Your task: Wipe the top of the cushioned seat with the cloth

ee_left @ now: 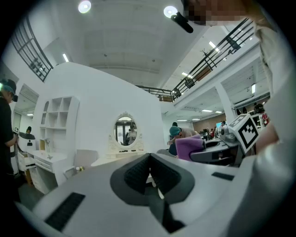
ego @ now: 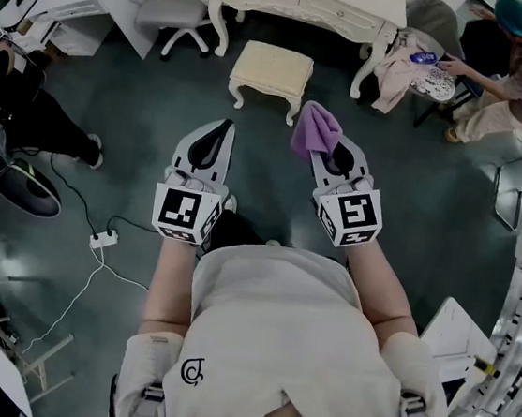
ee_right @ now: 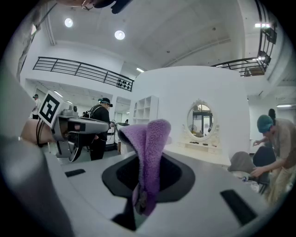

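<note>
I have the cloth (ee_right: 148,152) pinched in my right gripper (ego: 329,153). In the right gripper view its jaws are clamped on the lower part of the fabric. The rest stands up above them as a doubled-over fold. It is a purple cloth with a soft, fleecy nap, and its top edge curls over to the left.

In the head view the cloth sits just right of centre in the upper half of the frame, held in the air above the dark floor. The cushioned seat (ego: 272,67) lies up and to the left of it, in the upper middle of the frame, and nothing touches it. The seat is a low stool with a pale cream padded top and white carved legs. It stands just in front of a white dressing table (ego: 305,1).

My left gripper (ego: 221,130) is level with the right one, to its left. Its jaws are pressed together with nothing between them.

A person (ego: 519,65) bends over at the upper right.
</note>
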`<action>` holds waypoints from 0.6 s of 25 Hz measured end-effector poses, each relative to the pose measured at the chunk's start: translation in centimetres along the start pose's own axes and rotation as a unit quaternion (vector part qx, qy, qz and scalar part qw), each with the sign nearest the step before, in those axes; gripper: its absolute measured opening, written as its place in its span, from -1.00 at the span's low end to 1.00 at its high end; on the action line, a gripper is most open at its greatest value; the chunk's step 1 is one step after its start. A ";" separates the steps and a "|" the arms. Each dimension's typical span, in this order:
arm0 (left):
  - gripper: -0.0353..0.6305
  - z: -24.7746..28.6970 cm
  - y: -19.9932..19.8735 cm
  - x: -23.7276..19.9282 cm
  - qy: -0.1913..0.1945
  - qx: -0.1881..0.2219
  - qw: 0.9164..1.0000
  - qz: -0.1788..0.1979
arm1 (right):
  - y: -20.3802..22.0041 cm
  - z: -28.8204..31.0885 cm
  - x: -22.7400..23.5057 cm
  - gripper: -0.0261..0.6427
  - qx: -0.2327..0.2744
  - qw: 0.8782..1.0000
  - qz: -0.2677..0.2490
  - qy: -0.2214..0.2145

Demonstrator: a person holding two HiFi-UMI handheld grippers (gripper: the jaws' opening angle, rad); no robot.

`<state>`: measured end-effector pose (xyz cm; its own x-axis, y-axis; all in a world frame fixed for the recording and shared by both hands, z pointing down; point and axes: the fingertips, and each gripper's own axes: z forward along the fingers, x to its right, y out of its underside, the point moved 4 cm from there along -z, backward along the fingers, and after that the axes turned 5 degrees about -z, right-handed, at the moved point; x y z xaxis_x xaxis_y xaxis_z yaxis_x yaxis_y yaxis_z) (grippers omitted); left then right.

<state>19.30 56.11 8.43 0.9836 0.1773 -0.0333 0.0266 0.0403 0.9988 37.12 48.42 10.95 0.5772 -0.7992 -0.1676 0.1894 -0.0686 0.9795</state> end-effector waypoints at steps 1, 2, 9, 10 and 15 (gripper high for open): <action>-0.85 0.1 0.0 -0.1 -0.001 -0.001 1.000 -0.001 | 0.0 0.2 0.0 -0.72 0.000 1.000 0.000 0.000; -0.85 0.1 0.0 -0.3 -0.001 -0.002 1.000 -0.001 | -0.1 0.3 0.0 -0.72 -0.001 1.000 0.000 0.000; -0.85 0.7 -0.2 -0.7 0.003 -0.001 1.000 -0.006 | -0.1 0.8 0.4 -0.72 -0.004 1.000 0.005 0.005; -0.85 0.8 -0.1 -0.8 0.004 -0.001 1.000 -0.008 | 0.1 1.0 0.5 -0.72 -0.006 1.000 0.007 0.008; -0.85 1.6 0.5 -2.2 0.011 -0.007 1.000 -0.017 | 0.6 2.2 0.8 -0.71 -0.010 0.999 0.027 0.028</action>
<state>17.44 54.16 9.05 0.9781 0.1969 -0.0672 0.0563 0.0604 0.9966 35.95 46.41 11.67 0.6302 -0.7669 -0.1212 0.1721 -0.0142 0.9850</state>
